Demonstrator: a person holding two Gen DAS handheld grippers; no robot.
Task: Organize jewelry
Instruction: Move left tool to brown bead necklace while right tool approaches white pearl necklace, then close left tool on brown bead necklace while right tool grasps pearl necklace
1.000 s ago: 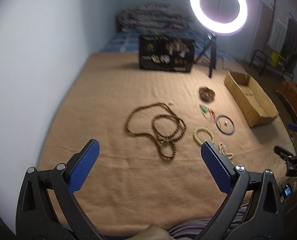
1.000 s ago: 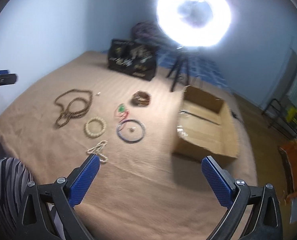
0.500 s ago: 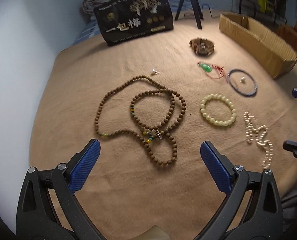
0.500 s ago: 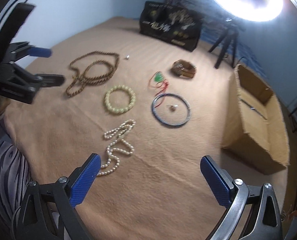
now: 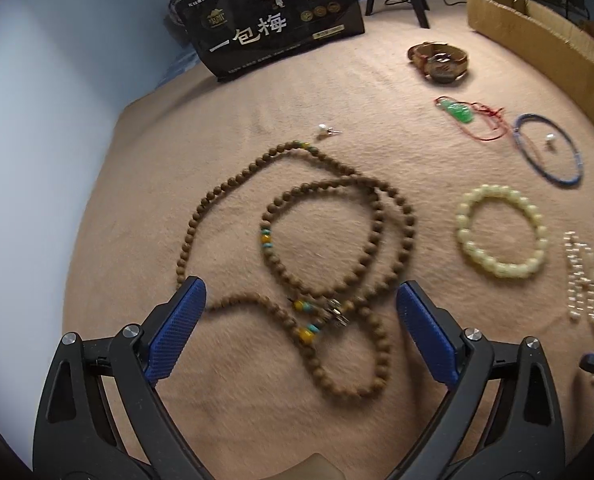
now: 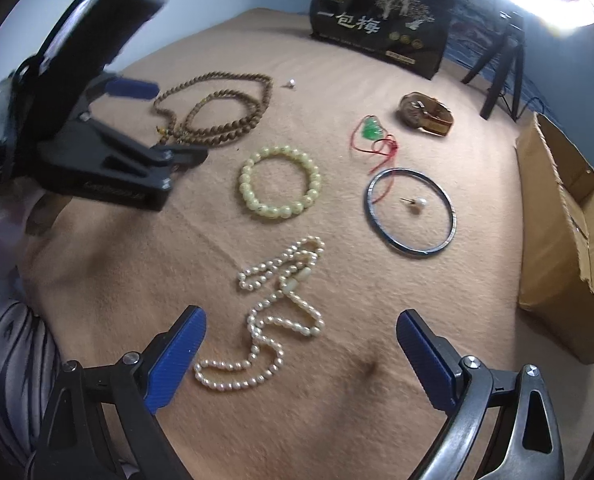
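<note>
Jewelry lies spread on a tan blanket (image 5: 217, 152). My left gripper (image 5: 300, 292) is open and hovers low over a long brown bead necklace (image 5: 407, 216), whose knotted part lies between the jaws without touching them. My right gripper (image 6: 301, 316) is open, its jaws closing slightly, and a white pearl necklace (image 6: 281, 292) lies on the blanket between them, untouched. Further off are a pale bead bracelet (image 6: 273, 212), a blue bangle (image 6: 413, 254) around a pearl stud (image 6: 417, 203), a green pendant (image 6: 371, 130) on red cord and a brown watch (image 6: 425, 114).
An open cardboard box (image 6: 565, 220) stands at the right edge of the blanket. A black printed bag (image 6: 377, 20) and a tripod (image 6: 501, 68) under a ring light stand at the back. Another pearl stud (image 5: 325, 131) lies beyond the brown beads. A striped sleeve (image 6: 9, 352) shows at lower left.
Both grippers have come down and tilted toward the blanket. The left now sits over the brown beads and the right over the pearls. No jewelry has moved.
</note>
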